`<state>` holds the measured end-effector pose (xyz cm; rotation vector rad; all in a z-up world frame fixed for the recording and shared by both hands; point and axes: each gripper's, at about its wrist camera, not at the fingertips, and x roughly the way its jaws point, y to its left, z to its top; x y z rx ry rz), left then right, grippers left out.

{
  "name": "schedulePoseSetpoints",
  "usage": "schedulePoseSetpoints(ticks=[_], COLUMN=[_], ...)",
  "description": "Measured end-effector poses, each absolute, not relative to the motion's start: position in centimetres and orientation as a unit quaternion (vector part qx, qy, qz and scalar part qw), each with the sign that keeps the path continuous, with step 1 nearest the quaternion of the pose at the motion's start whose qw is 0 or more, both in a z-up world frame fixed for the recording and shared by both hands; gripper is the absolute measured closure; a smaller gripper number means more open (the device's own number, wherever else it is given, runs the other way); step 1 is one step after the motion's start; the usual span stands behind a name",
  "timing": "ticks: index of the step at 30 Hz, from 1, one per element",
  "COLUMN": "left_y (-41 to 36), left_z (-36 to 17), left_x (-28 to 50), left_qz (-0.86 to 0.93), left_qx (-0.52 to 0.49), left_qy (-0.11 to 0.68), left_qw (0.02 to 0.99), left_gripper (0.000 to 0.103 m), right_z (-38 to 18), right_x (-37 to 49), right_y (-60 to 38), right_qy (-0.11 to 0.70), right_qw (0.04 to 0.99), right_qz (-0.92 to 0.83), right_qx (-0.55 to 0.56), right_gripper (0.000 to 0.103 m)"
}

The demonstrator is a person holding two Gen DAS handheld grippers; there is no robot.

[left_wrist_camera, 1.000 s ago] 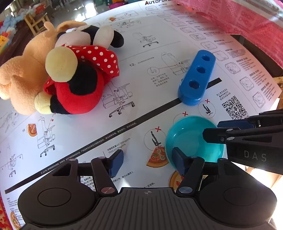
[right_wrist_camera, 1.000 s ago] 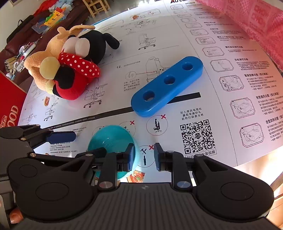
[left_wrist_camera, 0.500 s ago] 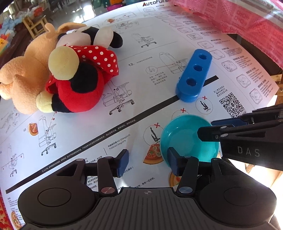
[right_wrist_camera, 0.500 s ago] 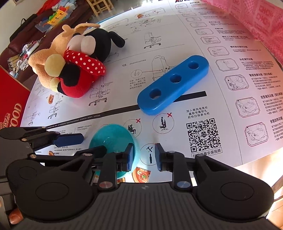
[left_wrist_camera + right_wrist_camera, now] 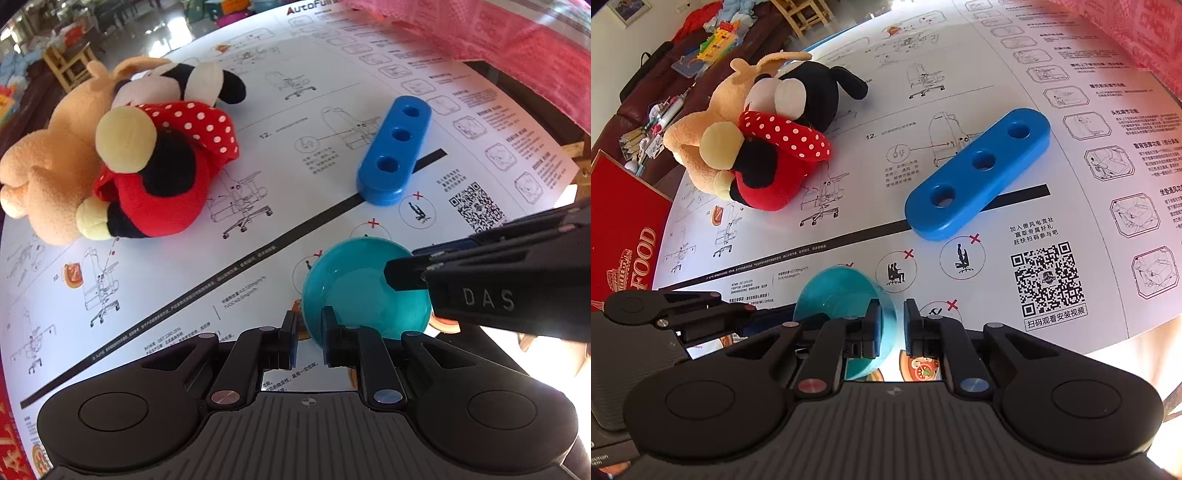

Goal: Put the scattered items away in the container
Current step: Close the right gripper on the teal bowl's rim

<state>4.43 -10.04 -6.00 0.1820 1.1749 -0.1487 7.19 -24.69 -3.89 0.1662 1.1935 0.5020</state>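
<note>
While both grippers work on the teal bowl (image 5: 365, 291), the rest of the job sits untouched. L gripper (image 5: 308, 341) is closing on the near rim; the rim sits between its pads. R gripper (image 5: 892, 332) is closing on the far rim the same way. No big container shows in either view, so I can't tell where stuff goes. Plush toys (image 5: 122, 162) lie in a heap at the far left of the paper sheet (image 5: 258, 229). Blue block (image 5: 395, 149) w/ 3 holes lies near the bowl, not touching. Nothing looks put away yet.
</note>
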Motion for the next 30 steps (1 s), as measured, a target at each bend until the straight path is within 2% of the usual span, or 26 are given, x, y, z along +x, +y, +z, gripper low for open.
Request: schedulePoseSetpoints(ticks=[2,5,10,12,16,19,22,23,24,25,27,30], left_y=[-9.3,-8.5,-7.5,-7.6,-8.0,-7.6,-7.2,-7.2,-7.2,-7.3,-7.3,-7.1], left_z=[-5.9,-5.8,-6.0,-6.0,-6.0,-6.0,-6.0,-5.9,-5.9,-5.9,-5.8,-5.9], left_x=[4.8,5.0,4.7,4.2,3.0,2.8,2.6,2.5,2.5,2.4,2.4,2.5], left_qz=[-0.054,-0.030,-0.026,-0.036,-0.045,-0.047,-0.056,-0.058,-0.060,-0.061,-0.065,-0.056], left_qx=[0.062,0.046,0.024,0.033,0.069,0.075,0.068,0.069,0.071,0.072,0.068,0.068], left_qy=[0.561,0.564,0.571,0.568,0.554,0.552,0.553,0.553,0.552,0.551,0.552,0.551], left_qw=[0.824,0.824,0.820,0.822,0.828,0.829,0.828,0.828,0.828,0.829,0.829,0.830], left_gripper=[0.095,0.096,0.096,0.095,0.057,0.048,0.047,0.047,0.059,0.076,0.094,0.095], right_z=[-3.7,-3.4,-2.9,-3.0,-3.5,-3.7,-3.7,-3.7,-3.7,-3.7,-3.6,-3.5], right_x=[6.9,6.6,6.3,6.4,6.6,6.5,6.4,6.4,6.4,6.4,6.4,6.4], right_y=[-24.5,-24.3,-23.3,-23.0,-22.6,-22.0,-21.7,-21.6,-21.5,-21.3,-21.2,-21.0], right_qy=[0.554,0.555,0.552,0.553,0.555,0.555,0.557,0.557,0.557,0.557,0.559,0.562], right_qw=[0.794,0.792,0.793,0.793,0.789,0.789,0.789,0.788,0.788,0.788,0.787,0.784], right_qz=[0.237,0.243,0.249,0.249,0.254,0.256,0.255,0.256,0.255,0.255,0.257,0.258], right_qx=[0.075,0.079,0.068,0.061,0.067,0.061,0.057,0.056,0.053,0.050,0.051,0.055], right_gripper=[0.077,0.074,0.074,0.080,0.094,0.095,0.095,0.095,0.095,0.095,0.095,0.094])
